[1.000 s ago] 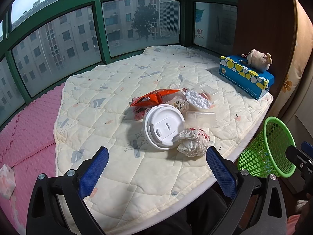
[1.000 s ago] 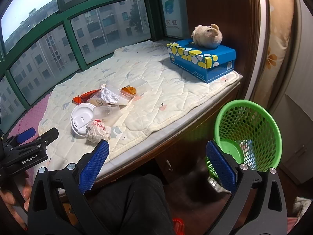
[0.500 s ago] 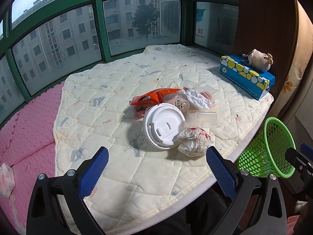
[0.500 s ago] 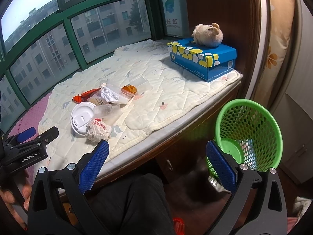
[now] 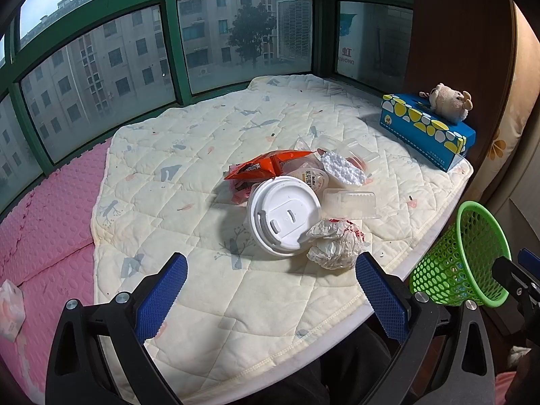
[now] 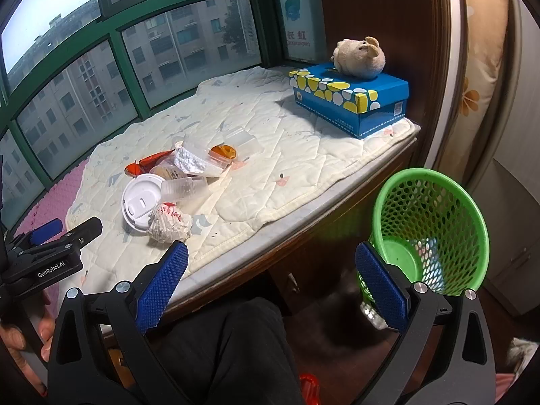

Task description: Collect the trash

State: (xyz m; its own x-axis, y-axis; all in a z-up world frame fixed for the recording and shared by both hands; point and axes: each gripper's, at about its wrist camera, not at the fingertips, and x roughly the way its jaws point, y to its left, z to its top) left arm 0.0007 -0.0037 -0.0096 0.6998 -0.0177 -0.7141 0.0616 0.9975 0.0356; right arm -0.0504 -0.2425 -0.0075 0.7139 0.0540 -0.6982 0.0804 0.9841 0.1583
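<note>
Nearby, tissue box (image 6: 351, 101) (plush toy (image 6: 359, 57) atop), green basket (image 6: 428, 229) below ledge, both grippers released, left gripper (image 5: 270, 298), right gripper (image 6: 270, 285).

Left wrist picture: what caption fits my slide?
Open left gripper faces a trash pile on the quilt, green basket beside.

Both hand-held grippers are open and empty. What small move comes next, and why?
Probably ease the left hand-held gripper forward onto the crumpled wrapper: it lies nearest at the pile's front edge, between the open jaws, and the green basket waits nearby.
</note>
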